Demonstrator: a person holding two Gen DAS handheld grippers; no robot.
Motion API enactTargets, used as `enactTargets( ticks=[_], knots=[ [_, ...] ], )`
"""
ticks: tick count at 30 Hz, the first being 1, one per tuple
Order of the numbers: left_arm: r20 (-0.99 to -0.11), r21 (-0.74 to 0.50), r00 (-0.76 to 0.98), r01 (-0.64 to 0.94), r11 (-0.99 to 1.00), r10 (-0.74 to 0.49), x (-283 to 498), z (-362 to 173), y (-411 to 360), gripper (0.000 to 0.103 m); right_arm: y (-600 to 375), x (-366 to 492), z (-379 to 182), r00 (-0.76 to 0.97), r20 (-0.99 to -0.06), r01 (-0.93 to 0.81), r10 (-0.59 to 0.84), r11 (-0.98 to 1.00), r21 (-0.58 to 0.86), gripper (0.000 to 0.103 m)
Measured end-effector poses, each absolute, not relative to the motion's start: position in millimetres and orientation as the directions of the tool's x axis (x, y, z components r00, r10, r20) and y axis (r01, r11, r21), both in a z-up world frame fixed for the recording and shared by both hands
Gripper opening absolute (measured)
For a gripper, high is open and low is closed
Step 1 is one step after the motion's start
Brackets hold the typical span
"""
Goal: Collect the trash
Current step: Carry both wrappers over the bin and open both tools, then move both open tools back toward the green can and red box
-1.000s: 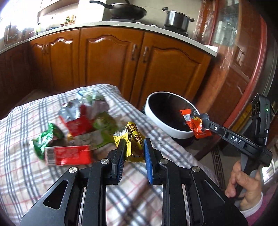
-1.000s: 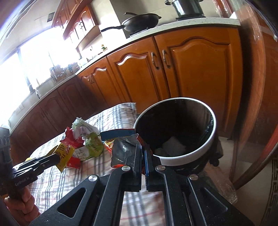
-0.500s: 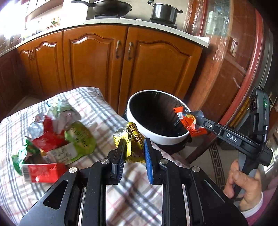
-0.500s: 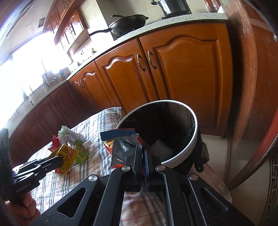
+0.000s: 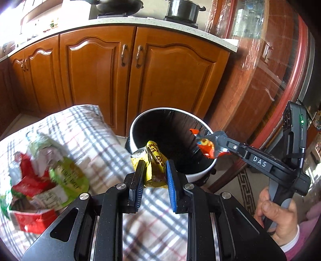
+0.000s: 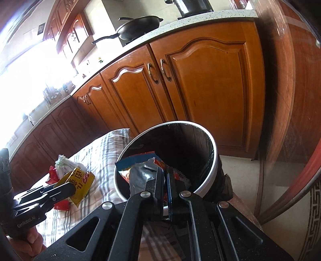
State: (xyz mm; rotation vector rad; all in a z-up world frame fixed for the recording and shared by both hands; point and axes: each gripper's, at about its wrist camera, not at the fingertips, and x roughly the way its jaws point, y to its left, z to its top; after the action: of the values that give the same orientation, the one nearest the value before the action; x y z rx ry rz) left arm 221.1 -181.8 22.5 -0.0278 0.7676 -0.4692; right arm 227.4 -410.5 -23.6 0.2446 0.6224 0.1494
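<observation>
My left gripper [image 5: 153,169] is shut on a yellow snack wrapper [image 5: 155,160], held at the near rim of the white trash bin [image 5: 200,172]. My right gripper [image 6: 165,176] is shut on an orange and silver wrapper [image 6: 140,172], held over the mouth of the bin [image 6: 212,160]. In the left wrist view the right gripper [image 5: 210,141] holds its orange wrapper [image 5: 206,147] over the bin's right rim. In the right wrist view the left gripper [image 6: 68,188] holds the yellow wrapper [image 6: 80,182] left of the bin. A pile of wrappers [image 5: 42,180] lies on the plaid cloth [image 5: 104,144].
Wooden kitchen cabinets [image 5: 120,66] stand behind the bin under a counter with a pan [image 6: 138,26] and a pot [image 5: 184,10]. A glass-fronted wooden cabinet [image 5: 266,66] stands to the right. The remaining pile also shows in the right wrist view [image 6: 60,166].
Both grippers have moved toward the bin with their wrappers. The left one has gone from over the pile to the bin's near rim; the right one is now over the bin's mouth.
</observation>
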Motion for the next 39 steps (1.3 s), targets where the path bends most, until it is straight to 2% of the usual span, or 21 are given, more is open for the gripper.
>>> enactTargets(
  ticks=[15,18,20,21,24,25,26,30,32,34,39],
  knots=[
    [-0.710,-0.173,0.573,0.420,0.891,-0.408,270.8,5.0,-230.3,0.021,-421.9,271.7,-30.1,0.778,-0.602,-0.050,0.180,0.973,0.226,0.003],
    [-0.723,-0.171,0.559,0.425,0.889,-0.406,275.6,2.9,-236.8,0.027,-423.5,279.5,-36.1,0.760,-0.622,-0.053,0.190,0.971,0.232,0.008],
    [-0.725,-0.153,0.568,0.419,0.895,-0.389,275.1,2.9,-237.3,0.048,-425.0,282.1,-37.9,0.756,-0.626,-0.051,0.191,0.971,0.234,0.008],
    [-0.723,-0.147,0.574,0.417,0.897,-0.385,274.1,3.3,-236.8,0.051,-426.5,283.1,-38.4,0.753,-0.628,-0.051,0.195,0.969,0.240,0.009],
    [-0.719,-0.136,0.585,0.410,0.902,-0.375,271.1,4.6,-234.6,0.059,-429.9,283.0,-38.1,0.754,-0.626,-0.045,0.198,0.967,0.252,0.027],
    [-0.720,-0.137,0.586,0.406,0.904,-0.372,270.5,4.7,-233.1,0.063,-430.6,282.8,-37.3,0.755,-0.623,-0.045,0.201,0.965,0.257,0.040],
    [-0.718,-0.140,0.588,0.401,0.905,-0.372,267.7,5.1,-229.7,0.064,-430.9,281.8,-36.1,0.758,-0.618,-0.049,0.210,0.963,0.266,0.048],
    [-0.713,-0.153,0.598,0.377,0.914,-0.366,255.5,5.6,-215.5,0.069,-427.5,273.2,-30.5,0.768,-0.602,-0.060,0.218,0.960,0.272,0.050],
    [-0.708,-0.174,0.600,0.363,0.916,-0.372,247.0,5.2,-204.9,0.071,-424.5,267.4,-28.2,0.774,-0.591,-0.067,0.226,0.958,0.278,0.064],
    [-0.705,-0.191,0.605,0.341,0.920,-0.370,237.5,4.4,-192.6,0.072,-420.9,258.7,-25.7,0.784,-0.575,-0.076,0.234,0.955,0.286,0.074],
    [-0.699,-0.226,0.614,0.296,0.928,-0.366,210.1,1.4,-160.0,0.073,-408.5,237.7,-23.9,0.789,-0.553,-0.102,0.268,0.945,0.312,0.089]
  ],
)
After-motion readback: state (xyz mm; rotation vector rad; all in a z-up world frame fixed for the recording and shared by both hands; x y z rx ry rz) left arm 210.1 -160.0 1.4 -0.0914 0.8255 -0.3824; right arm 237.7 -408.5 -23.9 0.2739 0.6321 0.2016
